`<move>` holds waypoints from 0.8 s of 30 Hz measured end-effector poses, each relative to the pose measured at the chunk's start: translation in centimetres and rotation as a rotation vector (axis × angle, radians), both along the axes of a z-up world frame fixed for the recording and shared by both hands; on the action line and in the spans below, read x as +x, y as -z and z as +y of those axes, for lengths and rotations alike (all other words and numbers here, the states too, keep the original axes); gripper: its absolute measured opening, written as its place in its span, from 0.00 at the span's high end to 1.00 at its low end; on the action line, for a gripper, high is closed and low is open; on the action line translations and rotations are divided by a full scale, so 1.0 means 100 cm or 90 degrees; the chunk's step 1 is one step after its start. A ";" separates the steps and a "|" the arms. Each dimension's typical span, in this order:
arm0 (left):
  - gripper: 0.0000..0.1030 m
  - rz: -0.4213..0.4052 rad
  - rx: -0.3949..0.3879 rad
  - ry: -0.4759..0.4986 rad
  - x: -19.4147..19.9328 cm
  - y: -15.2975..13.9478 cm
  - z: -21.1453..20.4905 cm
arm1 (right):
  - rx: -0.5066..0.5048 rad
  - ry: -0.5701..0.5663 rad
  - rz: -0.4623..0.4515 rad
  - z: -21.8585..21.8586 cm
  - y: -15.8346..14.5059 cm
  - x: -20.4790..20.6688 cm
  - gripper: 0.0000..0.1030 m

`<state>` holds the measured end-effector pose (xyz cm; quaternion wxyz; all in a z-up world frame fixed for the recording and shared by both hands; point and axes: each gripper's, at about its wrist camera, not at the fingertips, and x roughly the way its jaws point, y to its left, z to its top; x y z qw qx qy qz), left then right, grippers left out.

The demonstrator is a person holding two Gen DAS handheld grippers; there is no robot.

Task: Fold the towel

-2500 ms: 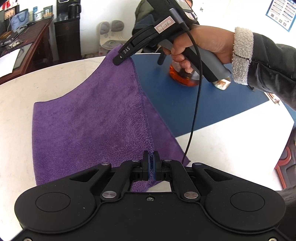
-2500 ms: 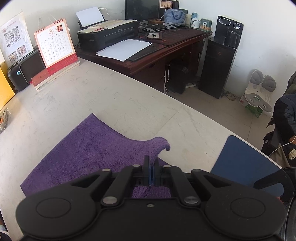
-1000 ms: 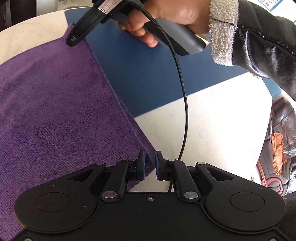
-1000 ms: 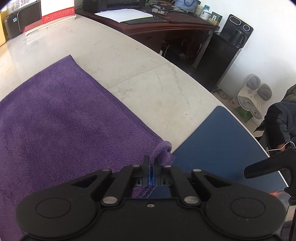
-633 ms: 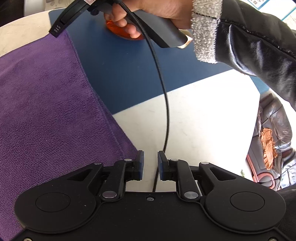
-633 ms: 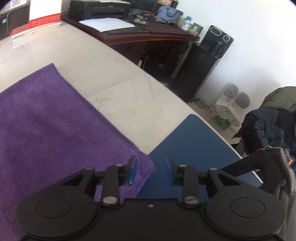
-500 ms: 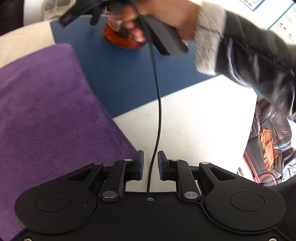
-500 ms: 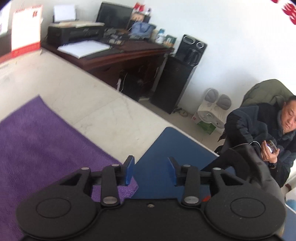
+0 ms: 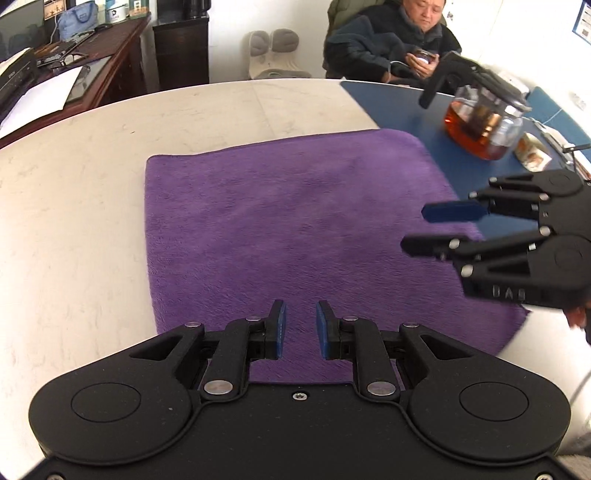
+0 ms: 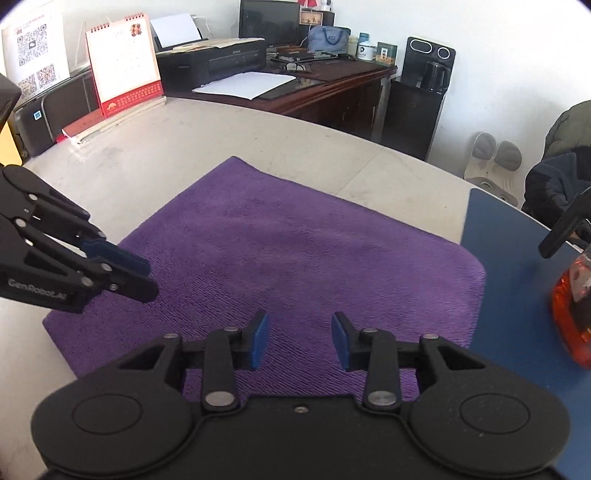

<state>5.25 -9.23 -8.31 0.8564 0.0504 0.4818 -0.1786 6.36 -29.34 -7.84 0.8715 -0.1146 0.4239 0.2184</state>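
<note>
Towel (image 9: 295, 221) on table (image 9: 74, 221), desk (image 10: 332, 81) behind

Pale stone table (image 9: 74, 229) w/ a blue mat (image 9: 417, 110) on its far right part. Glass teapot (image 9: 484, 122) of amber tea stands on the mat, black handle (image 9: 439, 83) sticking up-left; small packet (image 9: 532, 155) just beside it. Seated man (image 9: 399, 37) in dark jacket behind the table, holding sth small (can't tell what). Dark wood desk (image 10: 332, 85) at back w/ printer (image 10: 218, 62), white paper (image 10: 247, 85), monitor (image 10: 269, 26), blue bag (image 10: 328, 38). Desk calendar (image 10: 123, 66) on the table's far edge. Black water dispenser (image 10: 424, 77) by the wall; grey-white foot massager (image 10: 495, 162) on the floor.
</note>
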 end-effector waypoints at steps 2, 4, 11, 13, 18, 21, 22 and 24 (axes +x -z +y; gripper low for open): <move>0.84 0.003 0.023 -0.003 0.002 0.010 0.007 | -0.016 0.005 0.015 0.018 0.010 0.002 0.67; 0.84 -0.010 -0.001 0.003 -0.008 0.006 0.015 | -0.024 0.010 0.014 0.028 0.013 -0.006 0.67; 0.85 -0.009 -0.044 0.009 -0.001 0.009 0.043 | -0.015 0.056 0.036 0.050 0.012 -0.007 0.67; 0.85 -0.005 -0.046 0.004 -0.003 0.007 0.056 | -0.011 0.054 0.048 0.066 0.012 -0.009 0.67; 0.85 0.012 -0.037 -0.038 -0.020 0.000 0.095 | 0.000 0.017 0.054 0.117 0.012 -0.023 0.66; 0.85 0.023 -0.008 -0.069 -0.038 -0.002 0.124 | 0.017 -0.019 0.053 0.152 0.014 -0.040 0.65; 0.85 0.027 -0.002 -0.078 -0.042 -0.002 0.129 | 0.019 -0.026 0.053 0.156 0.014 -0.042 0.65; 0.85 0.040 0.012 -0.105 -0.049 -0.004 0.145 | 0.023 -0.057 0.049 0.176 0.014 -0.051 0.64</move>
